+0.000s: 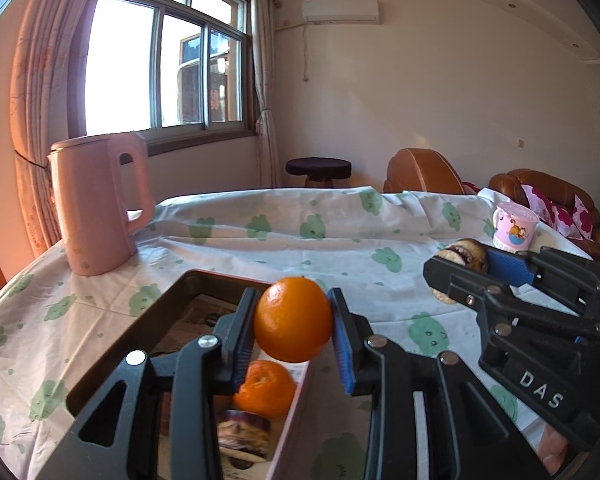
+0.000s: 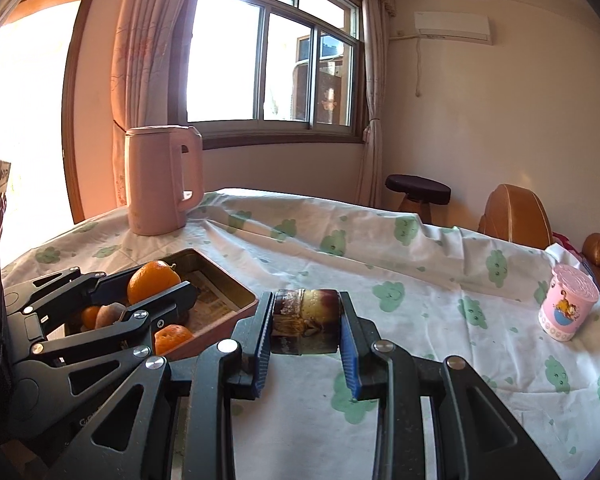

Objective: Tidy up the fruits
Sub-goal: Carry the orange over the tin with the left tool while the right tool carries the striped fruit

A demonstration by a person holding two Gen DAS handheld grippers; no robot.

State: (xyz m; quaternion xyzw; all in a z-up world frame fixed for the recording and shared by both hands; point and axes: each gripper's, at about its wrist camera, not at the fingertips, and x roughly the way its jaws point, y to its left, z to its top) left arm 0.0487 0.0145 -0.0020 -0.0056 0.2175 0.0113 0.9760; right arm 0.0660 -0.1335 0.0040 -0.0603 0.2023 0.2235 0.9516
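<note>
My left gripper (image 1: pixel 294 300) is shut on a whole orange (image 1: pixel 294 320) and holds it just above the right side of a dark metal tray (image 1: pixel 220 276). In the tray lie a peeled-looking orange (image 1: pixel 266 388) and a purple cut stalk piece (image 1: pixel 244 436). My right gripper (image 2: pixel 305 304) is shut on another dark purple stalk piece (image 2: pixel 305 320), held above the cloth to the right of the tray (image 2: pixel 252 300). The right wrist view also shows the left gripper (image 2: pixel 152 284) with its orange (image 2: pixel 154 280) over the tray.
A pink kettle (image 1: pixel 96 208) stands at the table's far left, behind the tray. A pink cartoon cup (image 2: pixel 567 308) stands at the far right. The table wears a white cloth with green prints (image 2: pixel 379 260). A stool and brown sofa lie beyond.
</note>
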